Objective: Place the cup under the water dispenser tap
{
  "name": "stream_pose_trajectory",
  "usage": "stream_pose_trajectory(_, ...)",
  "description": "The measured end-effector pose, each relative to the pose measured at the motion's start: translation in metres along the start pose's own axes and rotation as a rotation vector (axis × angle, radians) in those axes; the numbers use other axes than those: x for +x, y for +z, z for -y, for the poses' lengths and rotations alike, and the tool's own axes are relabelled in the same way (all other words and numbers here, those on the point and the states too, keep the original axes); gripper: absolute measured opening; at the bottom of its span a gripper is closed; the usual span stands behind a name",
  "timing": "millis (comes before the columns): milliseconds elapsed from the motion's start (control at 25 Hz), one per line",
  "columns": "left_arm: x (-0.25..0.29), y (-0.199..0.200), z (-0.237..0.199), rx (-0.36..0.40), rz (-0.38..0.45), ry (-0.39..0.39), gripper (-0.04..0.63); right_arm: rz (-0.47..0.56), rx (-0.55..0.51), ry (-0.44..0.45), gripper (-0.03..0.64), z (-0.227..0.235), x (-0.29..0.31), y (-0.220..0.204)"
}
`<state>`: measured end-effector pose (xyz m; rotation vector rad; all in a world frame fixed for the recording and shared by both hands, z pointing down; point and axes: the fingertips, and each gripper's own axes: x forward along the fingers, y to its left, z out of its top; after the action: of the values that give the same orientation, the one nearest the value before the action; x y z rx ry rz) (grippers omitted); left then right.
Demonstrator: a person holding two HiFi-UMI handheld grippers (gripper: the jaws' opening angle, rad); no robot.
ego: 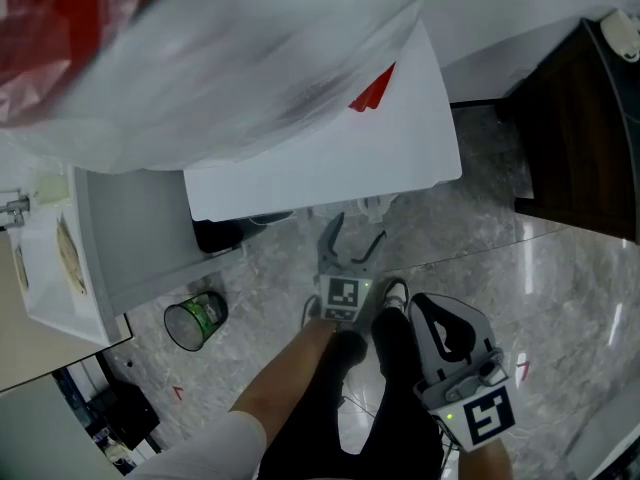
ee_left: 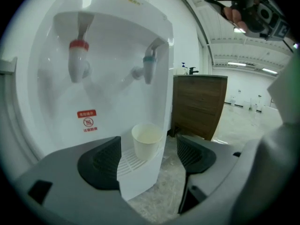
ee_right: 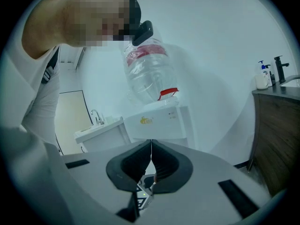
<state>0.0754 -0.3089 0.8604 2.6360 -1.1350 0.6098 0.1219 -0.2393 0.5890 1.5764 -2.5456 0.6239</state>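
A white paper cup [ee_left: 147,142] stands upright on the drip tray [ee_left: 127,159] of the white water dispenser [ee_left: 112,41], right below the blue tap [ee_left: 149,67]; a red tap [ee_left: 78,60] is to its left. My left gripper [ee_left: 149,157] is open, with the cup beyond its pads and clear of them. In the head view the left gripper [ego: 355,233] points at the dispenser's [ego: 330,158] front; the cup is hidden there. My right gripper [ego: 440,323] hangs lower right, shut and empty, and its pads meet in the right gripper view [ee_right: 151,165].
A dark wooden cabinet [ego: 580,128] stands right of the dispenser, also seen in the left gripper view [ee_left: 199,104]. A small bin [ego: 195,320] sits on the marble floor at left, beside a white counter [ego: 90,258]. The water bottle [ee_right: 147,71] tops the dispenser.
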Motion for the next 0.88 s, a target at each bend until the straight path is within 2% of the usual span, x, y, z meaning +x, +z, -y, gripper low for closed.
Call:
stream_pose_trajectory(160,-0.059,0.045,0.026,0.023,-0.002,-0.064,0.354,0.002,-0.025,-0.028,0.017,-0.016,-0.009,0.023)
stream_pose_trajectory(360,-0.142,0.142,0.049,-0.037,0.061,-0.148,0.338,-0.019,-0.035,-0.059,0.017,-0.04,-0.029,0.059)
stream_pose_trajectory(480,-0.192,0.205,0.057,-0.041,0.086,-0.199,0.234,-0.032,-0.031,-0.081,0.017,-0.057,-0.047,0.08)
stream_pose_trajectory(640,-0.254,0.29,0.053,-0.058,0.171,-0.195,0.128,-0.032,-0.024,-0.093,0.017,-0.088,-0.072,0.114)
stream_pose_trajectory(720,-0.282,0.319,0.053,-0.042,0.158,-0.185,0.082,-0.03,-0.025,-0.091,0.017,-0.106,-0.084,0.131)
stream_pose_trajectory(880,-0.327,0.358,0.06,-0.06,0.11,-0.165,0.015,-0.004,-0.022,-0.081,0.017,-0.135,-0.108,0.167)
